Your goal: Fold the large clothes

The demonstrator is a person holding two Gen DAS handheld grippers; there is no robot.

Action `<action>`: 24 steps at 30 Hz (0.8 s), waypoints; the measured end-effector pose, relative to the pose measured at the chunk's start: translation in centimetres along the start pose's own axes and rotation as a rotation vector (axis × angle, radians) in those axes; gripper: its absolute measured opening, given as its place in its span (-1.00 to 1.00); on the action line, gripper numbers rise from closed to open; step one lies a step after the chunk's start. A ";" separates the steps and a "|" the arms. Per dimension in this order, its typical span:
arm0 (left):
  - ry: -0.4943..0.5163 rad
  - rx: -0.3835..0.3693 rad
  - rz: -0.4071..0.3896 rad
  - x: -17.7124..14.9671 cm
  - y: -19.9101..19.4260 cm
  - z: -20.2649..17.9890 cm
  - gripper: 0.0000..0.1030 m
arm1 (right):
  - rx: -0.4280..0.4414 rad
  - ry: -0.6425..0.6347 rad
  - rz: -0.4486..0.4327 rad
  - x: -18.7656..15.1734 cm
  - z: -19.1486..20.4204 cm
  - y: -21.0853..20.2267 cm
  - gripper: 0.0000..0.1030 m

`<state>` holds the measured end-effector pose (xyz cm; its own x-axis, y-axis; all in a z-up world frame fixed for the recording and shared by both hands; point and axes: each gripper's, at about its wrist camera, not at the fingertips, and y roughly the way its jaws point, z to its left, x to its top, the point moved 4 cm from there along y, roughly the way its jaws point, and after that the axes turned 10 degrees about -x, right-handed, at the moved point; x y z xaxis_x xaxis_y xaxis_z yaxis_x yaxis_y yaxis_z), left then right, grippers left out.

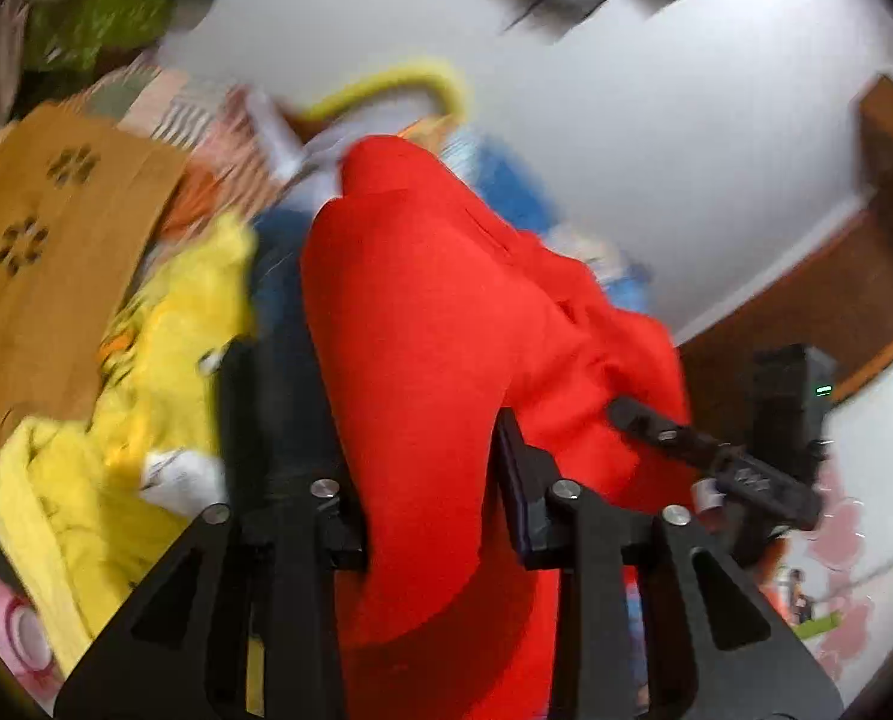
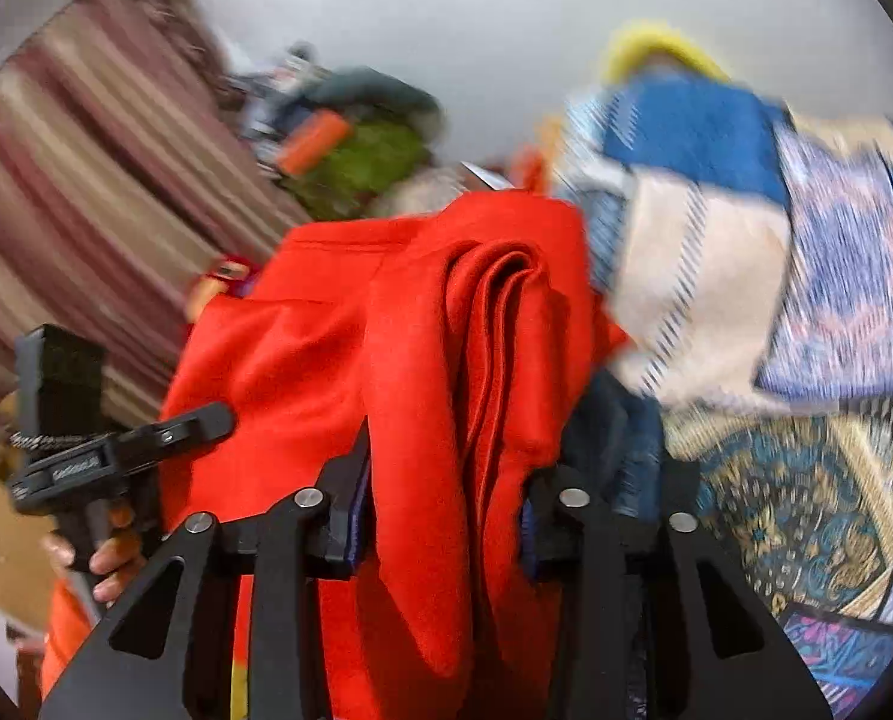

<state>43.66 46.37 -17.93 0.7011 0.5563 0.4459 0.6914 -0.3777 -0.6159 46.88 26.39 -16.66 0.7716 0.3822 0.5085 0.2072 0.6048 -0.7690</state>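
Note:
A large red garment (image 1: 434, 276) hangs bunched between both grippers, lifted off the pile. In the left wrist view my left gripper (image 1: 422, 456) is shut on a thick fold of it, and the cloth fills the gap between the pads. My right gripper (image 1: 632, 414) reaches into the same cloth from the right. In the right wrist view my right gripper (image 2: 446, 480) is shut on several layered folds of the red garment (image 2: 326, 330). The left gripper (image 2: 206, 420) shows at the left edge of the cloth, with a hand (image 2: 110, 564) on its handle. Both views are blurred.
A yellow garment (image 1: 164, 330) and a cardboard box (image 1: 44, 228) lie at the left. A pile of blue and cream cloths (image 2: 698, 180) rests on a patterned bedspread (image 2: 806, 480) at the right. A striped cloth (image 2: 86, 180) hangs far left. A black device (image 1: 788, 396) stands by the wall.

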 end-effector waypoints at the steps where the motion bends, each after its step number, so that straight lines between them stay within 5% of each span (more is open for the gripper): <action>1: -0.011 0.021 0.010 -0.2 0.5 1.0 -0.17 | -0.030 0.014 0.035 -0.5 -0.7 1.1 -0.21; 5: 0.023 0.020 -0.037 -1.1 0.3 1.9 0.04 | -0.116 0.008 -0.015 -2.0 -2.3 0.2 0.19; 12: 0.162 0.179 -0.104 -4.3 -2.0 -2.1 0.18 | -0.300 -0.167 -0.151 -3.0 1.2 -4.8 0.25; 20: 0.231 0.301 -0.135 -9.2 -4.4 -3.0 0.31 | -0.378 -0.257 -0.043 -7.5 1.9 -2.4 0.36; 24: 0.238 0.339 -0.128 -11.4 -5.8 -3.0 0.32 | -0.366 -0.196 -0.018 -9.7 0.5 -4.0 0.37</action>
<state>32.20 40.03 -17.50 0.6613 0.3815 0.6459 0.7072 -0.0300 -0.7063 38.28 20.60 -18.30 0.6439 0.5215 0.5599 0.4470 0.3376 -0.8284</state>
